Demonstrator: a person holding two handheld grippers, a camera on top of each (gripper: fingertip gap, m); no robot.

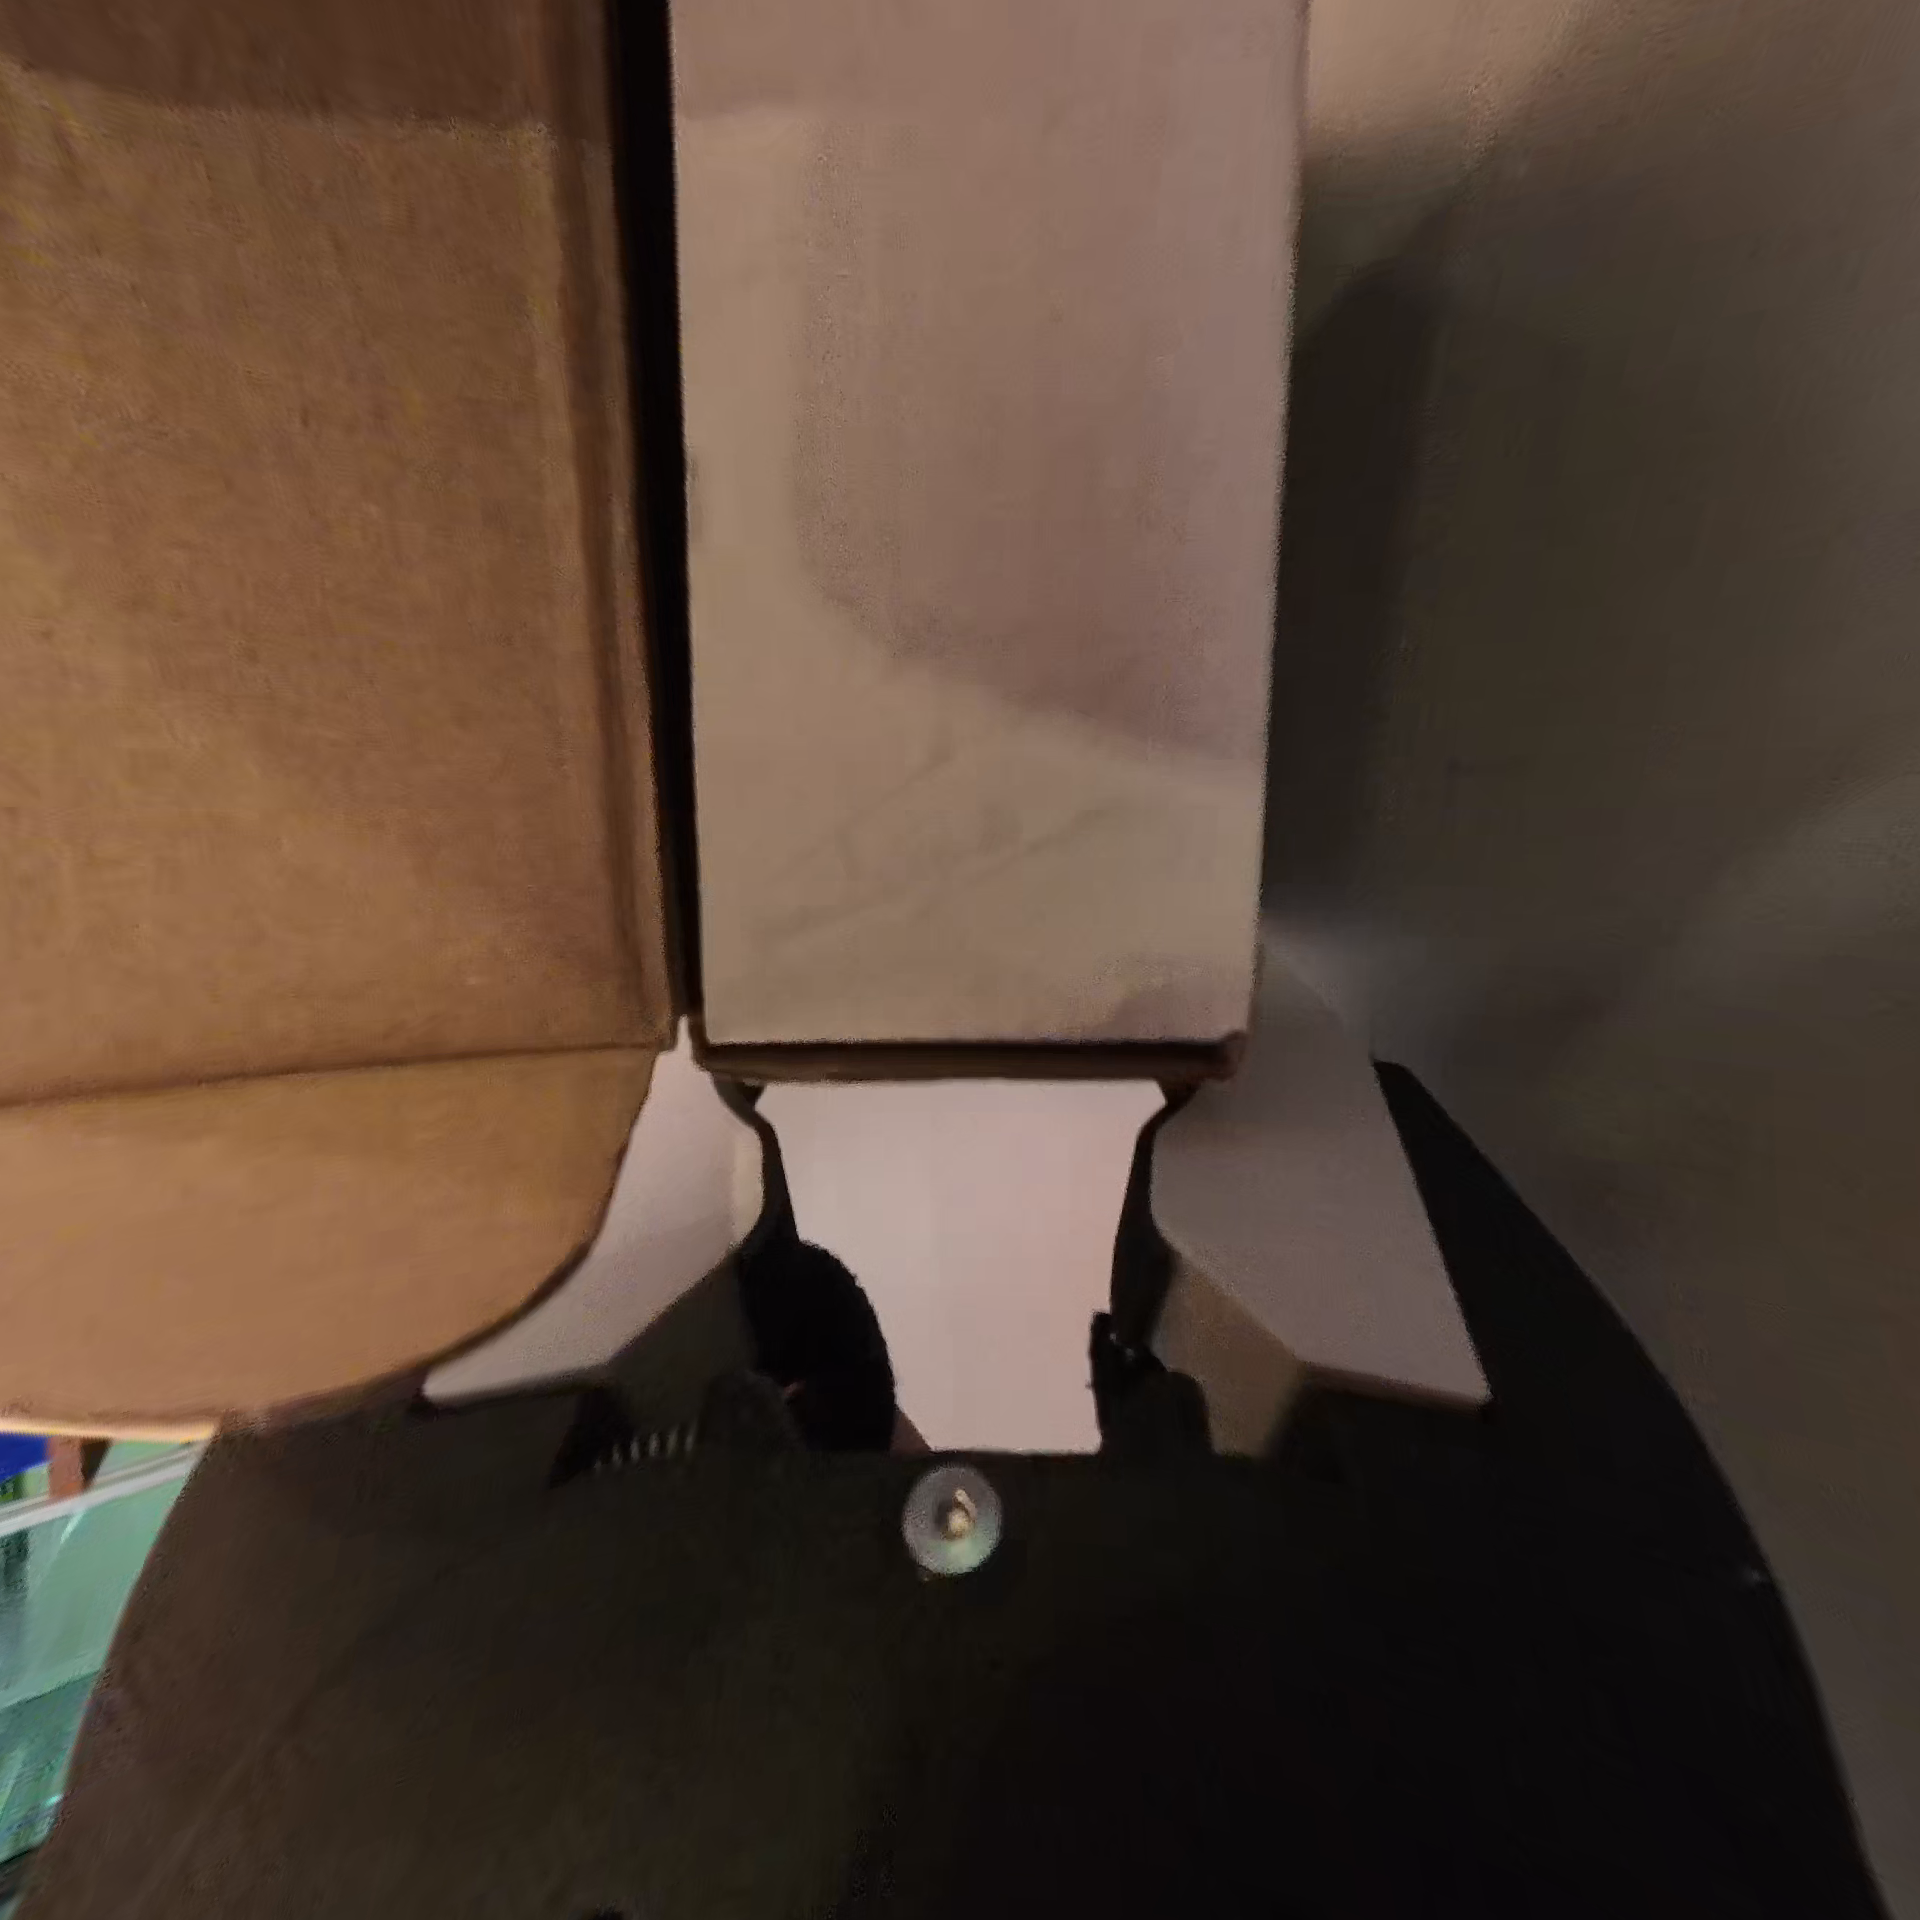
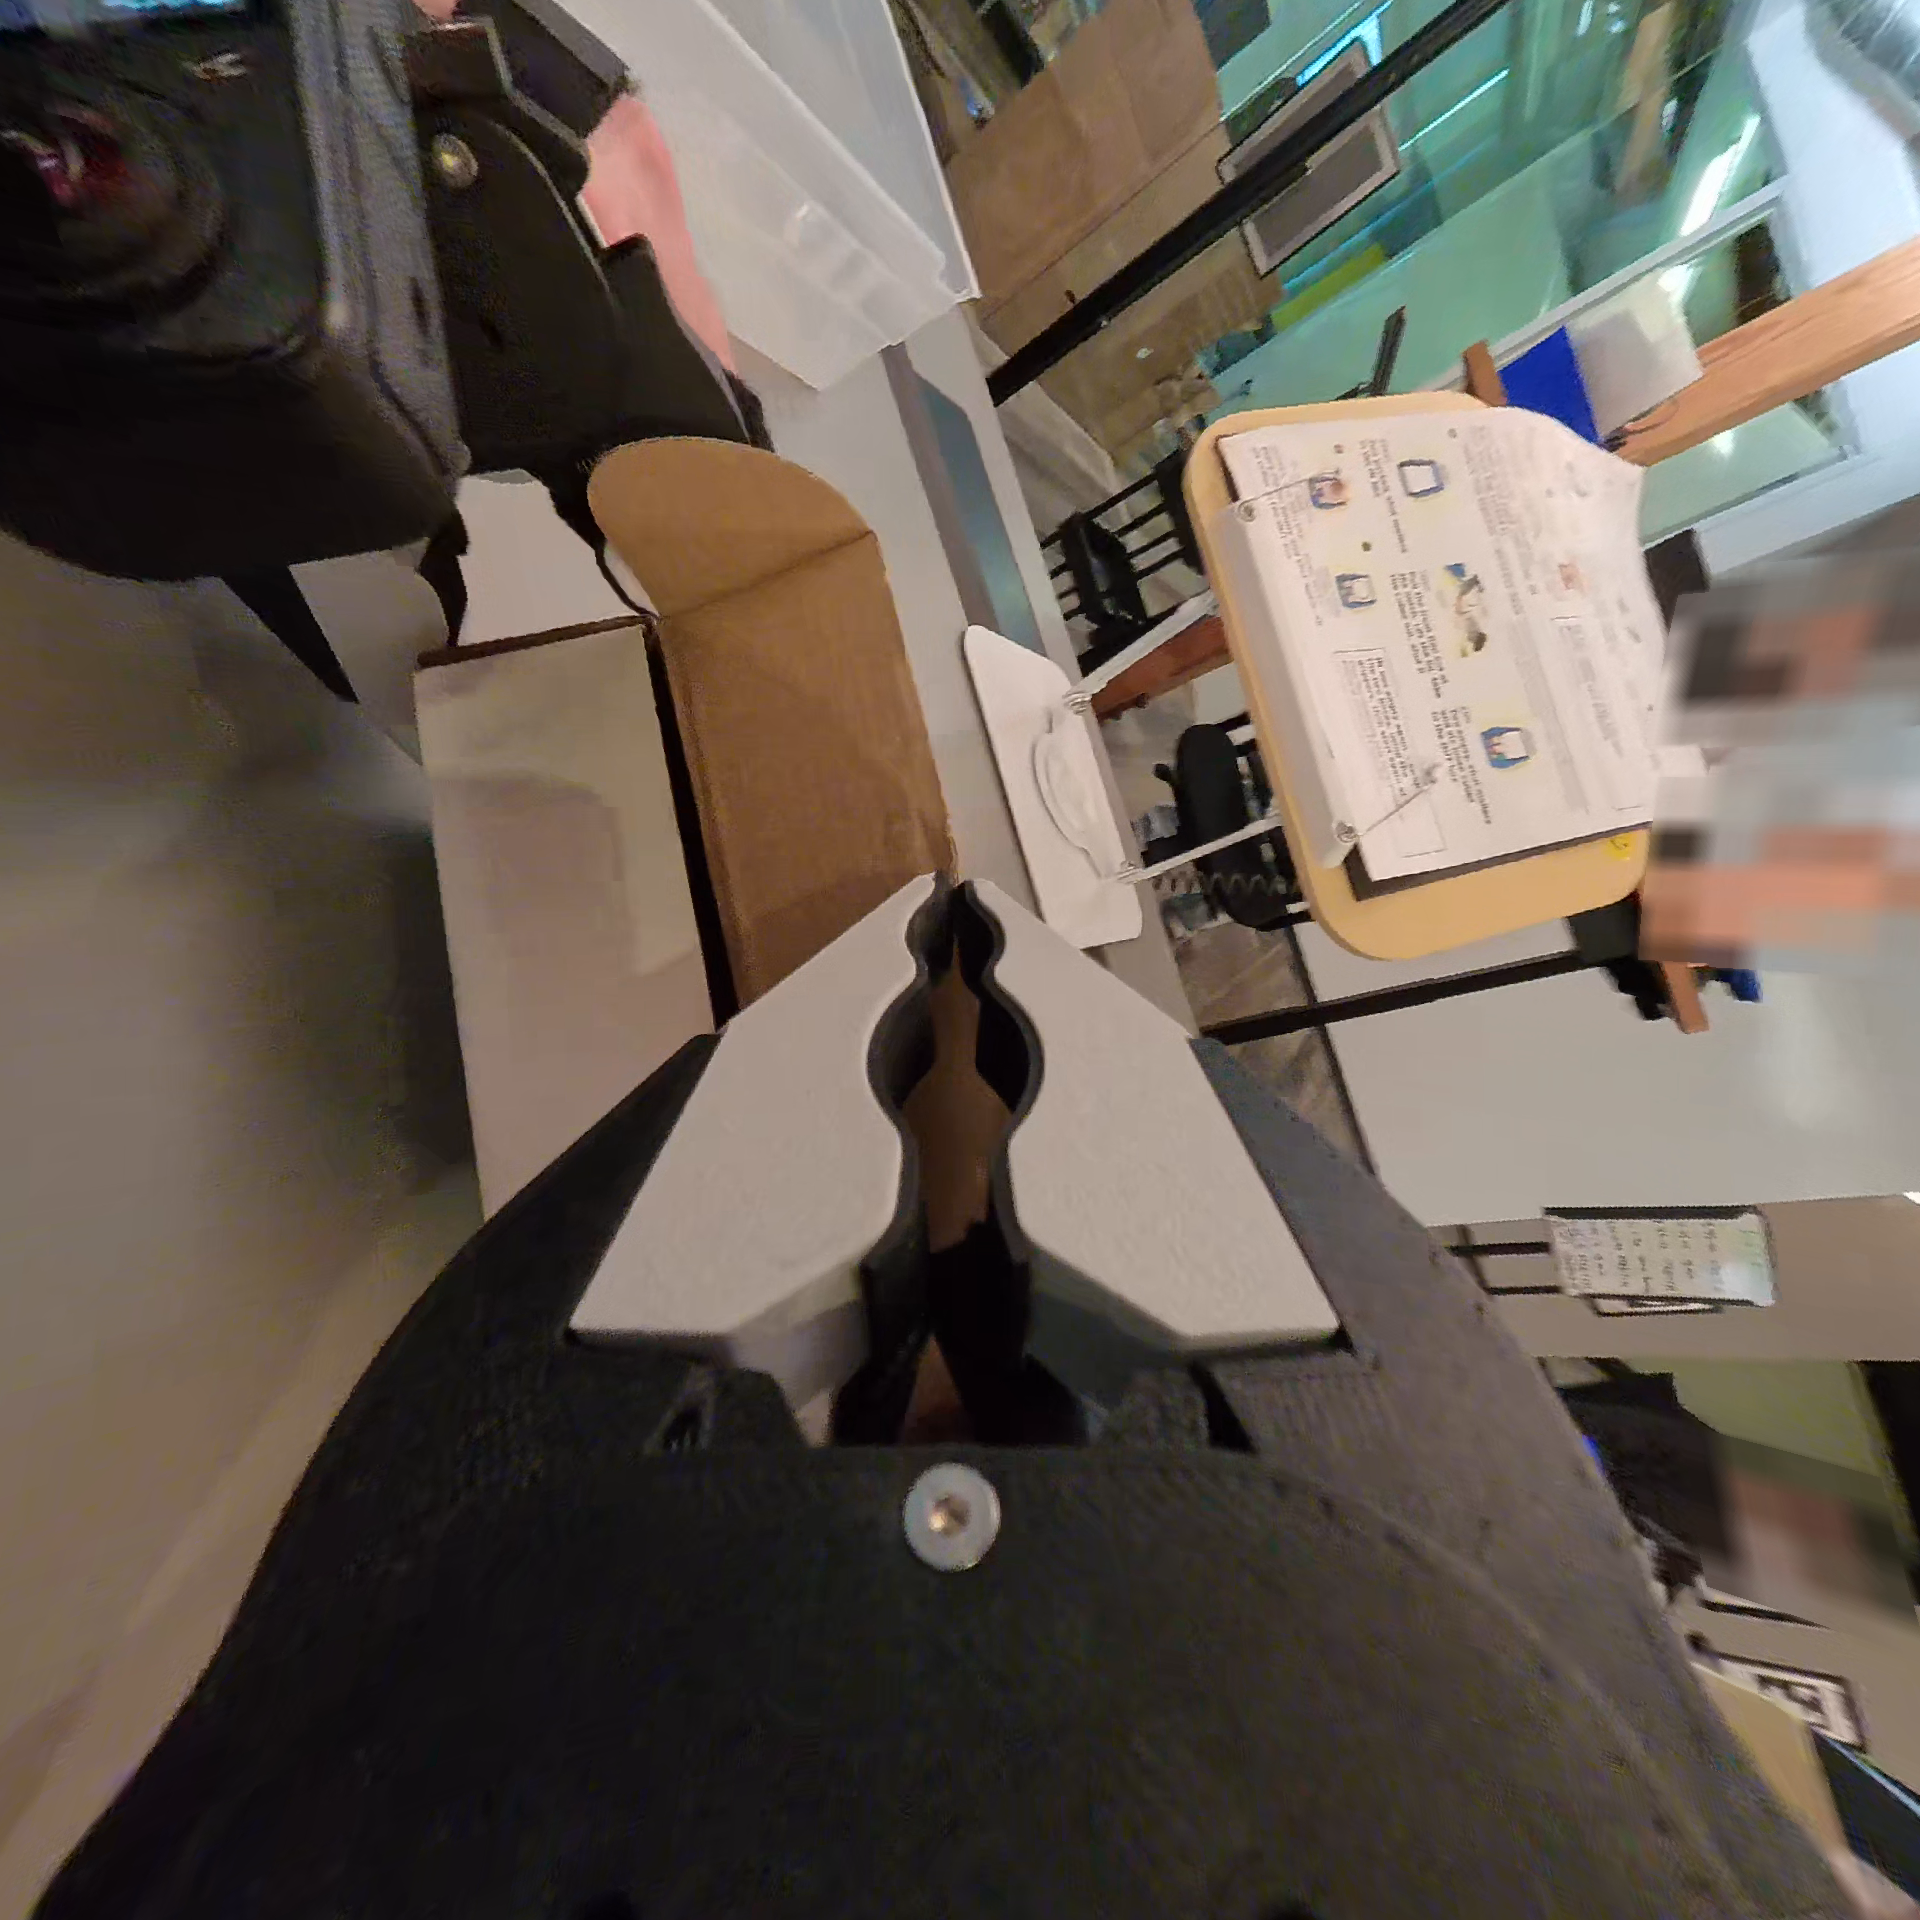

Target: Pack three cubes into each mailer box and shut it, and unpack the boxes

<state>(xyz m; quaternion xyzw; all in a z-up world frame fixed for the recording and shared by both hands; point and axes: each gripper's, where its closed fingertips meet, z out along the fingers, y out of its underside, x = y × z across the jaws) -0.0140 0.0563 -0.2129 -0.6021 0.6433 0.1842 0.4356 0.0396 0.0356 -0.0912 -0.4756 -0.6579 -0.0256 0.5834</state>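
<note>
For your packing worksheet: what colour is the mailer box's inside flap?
Plain brown; the flap shows best in the right wrist view.

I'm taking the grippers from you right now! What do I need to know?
Left gripper: open, its fingers set on either side of the white end of the mailer box; I cannot tell if they press it.
Right gripper: shut on the brown flap of the same box, pinching its edge.
The box is turned on its side, with its lid open; its rounded tab points toward the left gripper.
No cubes show in either view, so I cannot tell whether it is packed.
Left: shut this box, or finish emptying it.
</note>
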